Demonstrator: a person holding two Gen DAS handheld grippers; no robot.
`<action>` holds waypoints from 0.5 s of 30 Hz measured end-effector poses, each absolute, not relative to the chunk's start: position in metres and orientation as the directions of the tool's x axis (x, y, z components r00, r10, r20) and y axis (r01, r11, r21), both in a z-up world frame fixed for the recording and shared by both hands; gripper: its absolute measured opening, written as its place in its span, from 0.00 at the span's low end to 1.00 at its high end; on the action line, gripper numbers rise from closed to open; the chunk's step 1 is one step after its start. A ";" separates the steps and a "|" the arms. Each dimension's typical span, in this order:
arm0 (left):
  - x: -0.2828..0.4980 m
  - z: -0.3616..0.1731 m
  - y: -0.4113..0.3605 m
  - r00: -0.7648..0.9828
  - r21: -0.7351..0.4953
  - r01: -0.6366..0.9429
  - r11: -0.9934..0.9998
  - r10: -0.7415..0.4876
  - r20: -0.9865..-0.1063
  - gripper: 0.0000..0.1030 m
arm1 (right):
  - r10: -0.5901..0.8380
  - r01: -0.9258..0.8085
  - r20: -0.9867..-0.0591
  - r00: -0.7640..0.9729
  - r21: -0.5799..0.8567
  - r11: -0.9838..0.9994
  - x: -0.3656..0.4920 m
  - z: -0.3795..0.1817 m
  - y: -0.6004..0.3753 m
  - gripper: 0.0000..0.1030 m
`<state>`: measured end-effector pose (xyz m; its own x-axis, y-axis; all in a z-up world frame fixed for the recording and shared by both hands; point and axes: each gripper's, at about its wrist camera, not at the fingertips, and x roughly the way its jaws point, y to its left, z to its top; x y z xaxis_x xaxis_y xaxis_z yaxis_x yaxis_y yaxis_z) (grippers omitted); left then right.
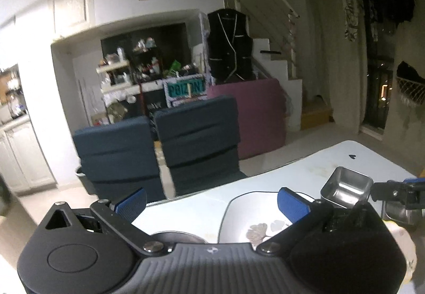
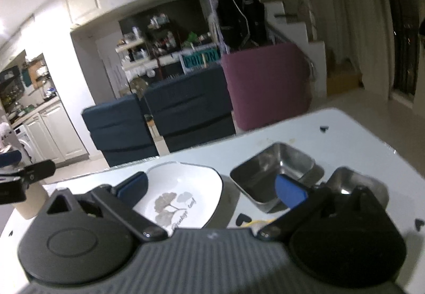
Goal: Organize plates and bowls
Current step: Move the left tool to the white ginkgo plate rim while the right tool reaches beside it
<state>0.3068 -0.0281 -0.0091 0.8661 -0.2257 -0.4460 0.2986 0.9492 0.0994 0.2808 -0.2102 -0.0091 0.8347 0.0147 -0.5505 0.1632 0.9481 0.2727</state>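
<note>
A white plate with a leaf print [image 2: 183, 193] lies on the pale table [image 2: 358, 132]; it also shows in the left wrist view [image 1: 252, 217]. Right of it stand two square steel bowls, one nearer the plate [image 2: 281, 169] and one further right [image 2: 356, 185]. My right gripper [image 2: 211, 189] is open above the plate, its right pad over the near steel bowl's rim. My left gripper [image 1: 212, 202] is open and empty above the plate's left side. The steel bowl [image 1: 346, 186] shows right of it. A dark round bowl rim [image 1: 178, 237] peeks out under the left gripper.
Two dark blue chairs [image 1: 159, 150] stand behind the table's far edge, with a purple panel [image 1: 260, 113] beyond. The other gripper shows at the right edge of the left wrist view [image 1: 398, 191] and the left edge of the right wrist view [image 2: 24, 174]. A beige cup [image 2: 32, 201] stands at the left.
</note>
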 end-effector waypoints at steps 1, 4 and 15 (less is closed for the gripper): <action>0.314 -0.014 -0.028 0.862 0.092 0.307 0.947 -0.236 -0.449 1.00 | 0.027 0.165 -0.559 0.829 0.290 0.943 0.285 -0.012 -0.211 1.00; 0.331 -0.026 -0.029 0.850 0.061 0.318 0.946 -0.257 -0.459 0.99 | 0.059 0.197 -0.585 0.809 0.364 0.911 0.301 -0.024 -0.218 1.00; 0.379 -0.050 -0.016 0.764 -0.103 0.329 0.939 -0.329 -0.554 0.74 | 0.177 0.297 -0.712 0.679 0.487 0.821 0.347 -0.071 -0.212 0.57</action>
<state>0.3789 -0.0157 -0.0500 0.7645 -0.3292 -0.5543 0.3293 0.9386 -0.1031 0.3472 -0.2124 -0.0705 0.6793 0.1766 -0.7123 0.2970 0.8215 0.4868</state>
